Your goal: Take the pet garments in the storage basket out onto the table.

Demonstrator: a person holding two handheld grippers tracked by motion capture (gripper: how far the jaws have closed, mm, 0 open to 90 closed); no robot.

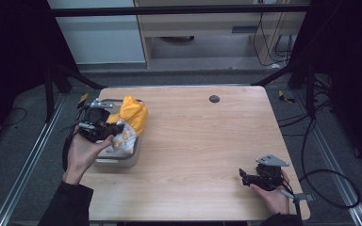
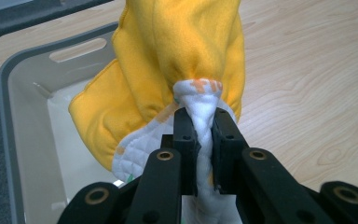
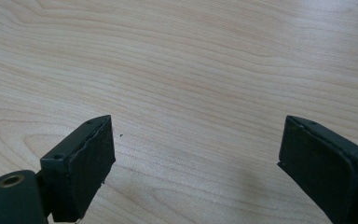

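Cloth (image 2: pixel 168 60), yellow with white lining, hangs over the grey bin (image 2: pixel 23 70) at the table's left, pinched by my left gripper (image 2: pixel 200 140) to lift it, while my right gripper (image 3: pixel 196 158) waits wide open, near right.

The light wooden table (image 1: pixel 202 141) lies bare across its middle and right, open for passage; at its left edge a grey plastic bin (image 1: pixel 122 160) with a bunched yellow-and-white quilted cloth (image 1: pixel 133 115) blocks the way
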